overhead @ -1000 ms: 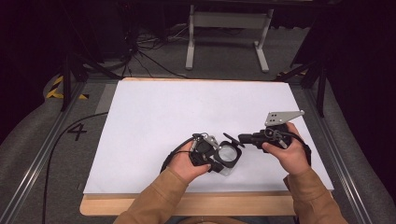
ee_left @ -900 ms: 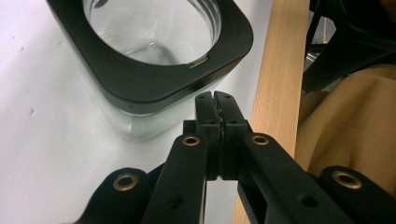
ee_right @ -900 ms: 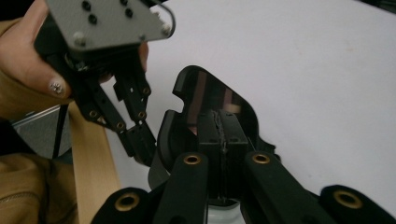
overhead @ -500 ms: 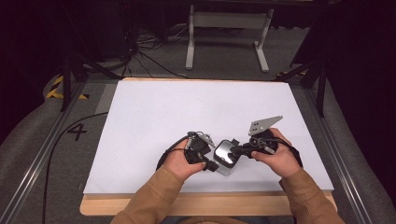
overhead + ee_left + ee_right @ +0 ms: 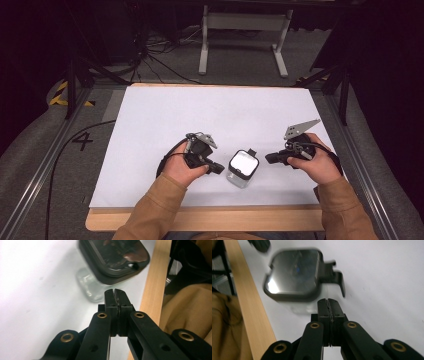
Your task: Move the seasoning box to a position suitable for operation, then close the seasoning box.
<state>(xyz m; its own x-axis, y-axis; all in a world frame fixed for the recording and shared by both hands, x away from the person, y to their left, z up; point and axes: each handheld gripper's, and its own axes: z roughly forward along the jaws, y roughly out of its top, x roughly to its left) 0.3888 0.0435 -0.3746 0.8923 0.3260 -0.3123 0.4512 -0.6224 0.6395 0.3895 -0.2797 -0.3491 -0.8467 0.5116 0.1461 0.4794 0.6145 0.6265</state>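
Note:
A clear square jar (image 5: pixel 242 168) with a black-framed glossy lid stands on the white table sheet (image 5: pixel 215 120) near the front edge, between the two hands. My left gripper (image 5: pixel 219 169) lies just left of the jar, jaws pressed together with nothing in them, and its tips (image 5: pixel 115 293) point at the jar (image 5: pixel 100 272). To the jar's right, my right gripper (image 5: pixel 269 158) is also shut and empty. Its tips (image 5: pixel 328 302) sit just short of the jar (image 5: pixel 294 277), whose lid has a black latch tab (image 5: pixel 337 277) standing open.
The wooden table edge (image 5: pixel 200 220) runs along the front under the forearms. Metal rails flank the table, and a black cable (image 5: pixel 65 150) trails off at the left. A metal stand (image 5: pixel 245 30) is on the floor beyond the far edge.
Both grippers have drawn back from the jar, the right one moving well off to the right. The jar now stands free on the sheet between them.

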